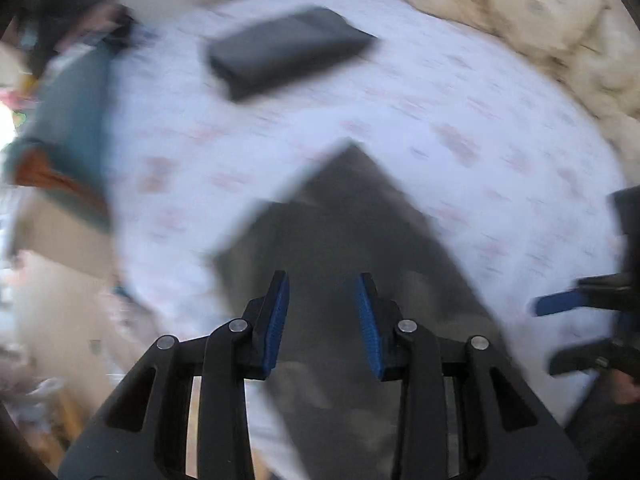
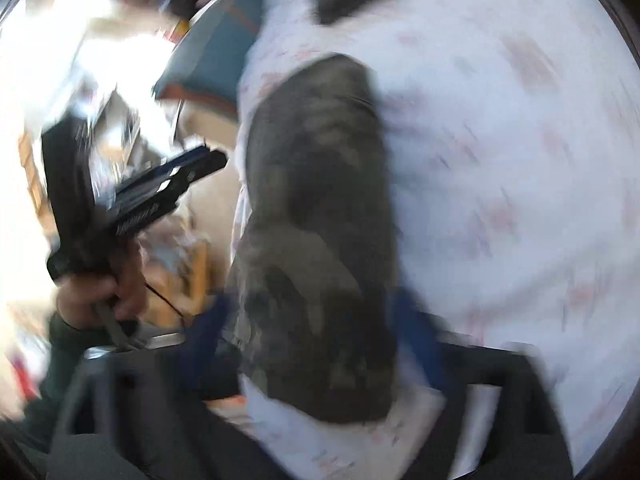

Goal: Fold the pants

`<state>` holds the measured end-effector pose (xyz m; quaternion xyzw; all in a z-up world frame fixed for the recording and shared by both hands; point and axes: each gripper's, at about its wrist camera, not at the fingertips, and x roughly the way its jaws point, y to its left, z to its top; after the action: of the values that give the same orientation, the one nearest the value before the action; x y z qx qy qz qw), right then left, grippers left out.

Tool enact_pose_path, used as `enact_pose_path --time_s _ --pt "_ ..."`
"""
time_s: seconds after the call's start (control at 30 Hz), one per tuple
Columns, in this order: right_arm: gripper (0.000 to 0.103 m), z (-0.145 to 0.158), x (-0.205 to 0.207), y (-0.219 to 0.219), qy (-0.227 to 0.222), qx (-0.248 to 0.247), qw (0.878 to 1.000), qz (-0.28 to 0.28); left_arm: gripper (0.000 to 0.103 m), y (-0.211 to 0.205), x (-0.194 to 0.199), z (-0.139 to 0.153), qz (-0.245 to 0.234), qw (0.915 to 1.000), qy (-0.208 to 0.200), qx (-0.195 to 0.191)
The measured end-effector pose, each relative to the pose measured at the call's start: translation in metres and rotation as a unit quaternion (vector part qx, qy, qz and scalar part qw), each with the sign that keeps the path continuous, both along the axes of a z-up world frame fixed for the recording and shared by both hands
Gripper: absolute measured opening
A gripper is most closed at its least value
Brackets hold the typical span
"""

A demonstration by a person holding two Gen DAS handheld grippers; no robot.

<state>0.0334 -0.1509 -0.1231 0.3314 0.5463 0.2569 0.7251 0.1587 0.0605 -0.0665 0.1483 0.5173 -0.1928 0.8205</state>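
Note:
Grey mottled pants (image 1: 348, 220) lie folded into a long strip on the white patterned bed sheet (image 1: 460, 128). My left gripper (image 1: 322, 280) hovers over the strip's near part with its blue pads apart and nothing pinched between them. In the right wrist view the pants (image 2: 320, 220) run away from the camera, and the blurred blue fingers of my right gripper (image 2: 308, 304) stand wide on either side of their near end. The right gripper (image 1: 546, 336) also shows open at the right edge. A hand holds the left gripper (image 2: 216, 158) off the bed's left side.
A dark folded garment (image 1: 288, 52) lies farther back on the sheet. A cream blanket (image 1: 520, 28) is bunched along the far right. A teal and orange item (image 1: 68, 120) sits at the bed's left edge, with cluttered floor beyond it. Both views are motion-blurred.

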Motion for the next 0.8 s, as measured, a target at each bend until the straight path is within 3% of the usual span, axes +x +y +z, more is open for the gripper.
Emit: enact_pose_path --time_s 0.07,0.13,0.27,0.3,0.37,0.43,0.5,0.63,0.7,0.8 --pt "0.096 -0.038 -0.014 -0.004 0.058 0.024 0.998 -0.03 0.032 -0.006 0.007 -0.025 -0.003 0.999 0.04 0.02" --pt "0.096 -0.062 -0.024 0.002 0.096 0.065 0.993 -0.037 0.033 -0.006 0.014 -0.041 0.01 0.9976 0.054 0.043" --pt "0.096 -0.074 -0.033 0.033 0.089 0.09 0.992 -0.025 0.041 0.005 0.022 -0.05 0.051 0.9945 0.086 0.031" --pt "0.096 -0.071 -0.035 0.035 0.085 0.092 0.992 -0.026 0.044 0.004 0.024 -0.053 0.056 0.994 0.089 0.028" --pt "0.087 -0.067 -0.031 0.039 0.075 0.072 0.994 -0.042 0.047 0.008 0.027 -0.057 0.064 0.9932 0.094 0.023" --pt "0.06 -0.058 -0.026 0.038 0.068 0.05 0.995 -0.057 0.048 0.009 0.027 -0.05 0.072 0.9926 0.097 0.012" --pt "0.047 -0.045 -0.023 0.037 0.044 0.04 0.997 -0.051 0.048 0.01 0.026 -0.043 0.083 0.9922 0.093 -0.003" --pt "0.043 0.001 -0.006 0.002 -0.023 0.032 0.998 -0.054 0.048 0.032 0.024 -0.004 0.121 0.9904 0.035 -0.057" --pt "0.043 0.03 0.019 -0.034 -0.063 0.011 0.996 -0.062 0.05 0.051 0.026 0.012 0.155 0.9845 -0.003 -0.082" --pt "0.043 0.051 0.056 -0.083 -0.088 -0.015 0.993 -0.073 0.061 0.07 0.031 0.019 0.194 0.9741 -0.021 -0.113"
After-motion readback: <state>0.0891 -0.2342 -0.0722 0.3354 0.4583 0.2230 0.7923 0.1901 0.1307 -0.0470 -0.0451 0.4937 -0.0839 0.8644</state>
